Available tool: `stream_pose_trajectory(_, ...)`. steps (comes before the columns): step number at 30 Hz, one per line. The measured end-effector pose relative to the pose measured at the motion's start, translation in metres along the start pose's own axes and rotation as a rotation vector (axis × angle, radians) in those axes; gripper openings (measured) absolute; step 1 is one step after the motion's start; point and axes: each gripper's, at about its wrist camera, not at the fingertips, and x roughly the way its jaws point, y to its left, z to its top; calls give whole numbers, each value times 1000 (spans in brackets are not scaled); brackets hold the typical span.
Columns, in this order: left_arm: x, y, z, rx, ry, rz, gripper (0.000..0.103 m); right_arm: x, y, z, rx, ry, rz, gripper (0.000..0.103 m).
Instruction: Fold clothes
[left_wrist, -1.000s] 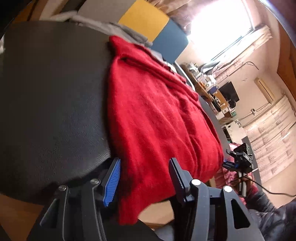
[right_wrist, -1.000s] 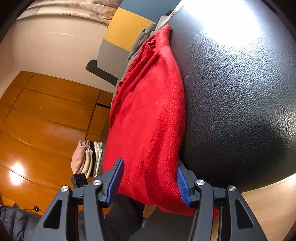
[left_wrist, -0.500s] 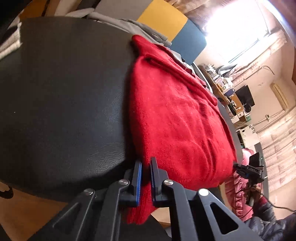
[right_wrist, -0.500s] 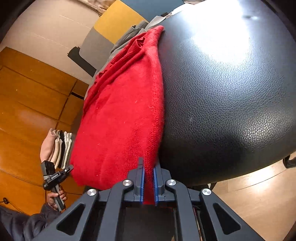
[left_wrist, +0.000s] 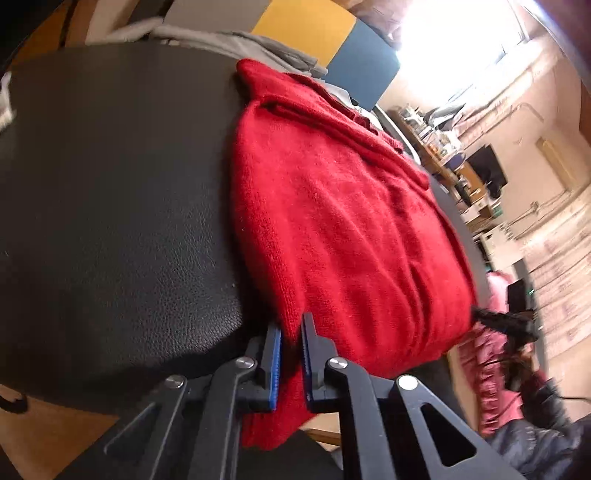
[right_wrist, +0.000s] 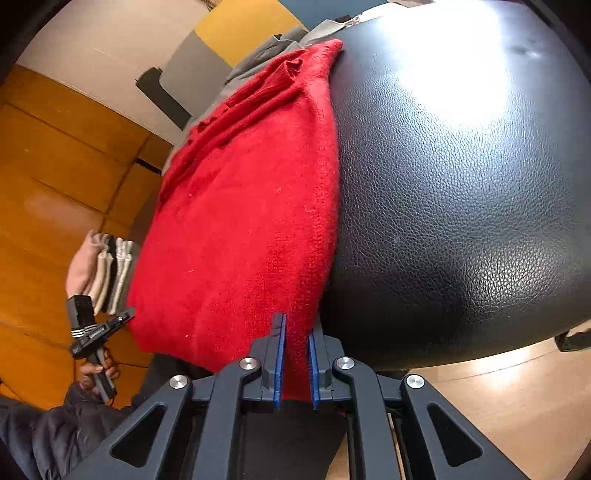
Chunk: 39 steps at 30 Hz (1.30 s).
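Black leather-grain table top, round-edged, filling most of both wrist views, with window glare on it in the right view. Pale wood floor below its rim.

Red knitted sweater spread flat on that top, folded lengthwise, its collar end far from the cameras and its near hem hanging over the table edge. Grey garment bunched just beyond the collar end.

Behind these, wall panels in grey, yellow and blue; orange-brown wooden panelling in the right view; a cluttered desk with a dark monitor well apart in the left view. Small stack of folded pale and dark cloths beyond the sweater's far side in the right view.

Left gripper pinched narrowly on the near corner of the hem, blue pads pressed against the red knit. Seen also in the right view, gripped by a hand in a dark sleeve.

Right gripper likewise nipped on the other near corner, fingers almost together with a strip of red knit between them. Blurred in the left view.

No readable lettering or brand marks; only white stripes on the left gripper body, too small to tell.
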Motion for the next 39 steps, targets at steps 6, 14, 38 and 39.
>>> stream_pose_trajectory(6,-13,3,11,-32,2,-154,7,-1,12,4,9,10,85,9)
stream_pose_trajectory(14,-47,-7,69,-45,-146,-409,3,-6,47,47,-5,-73,268,9)
stream_pose_trajectory(38,-12,16,5,2,-41,-82,60,-28,-33,15,164,-80,247,66)
stream_pose_trajectory(39,-12,15,3,9,-49,-77,60,-23,-32,12,162,-62,270,52)
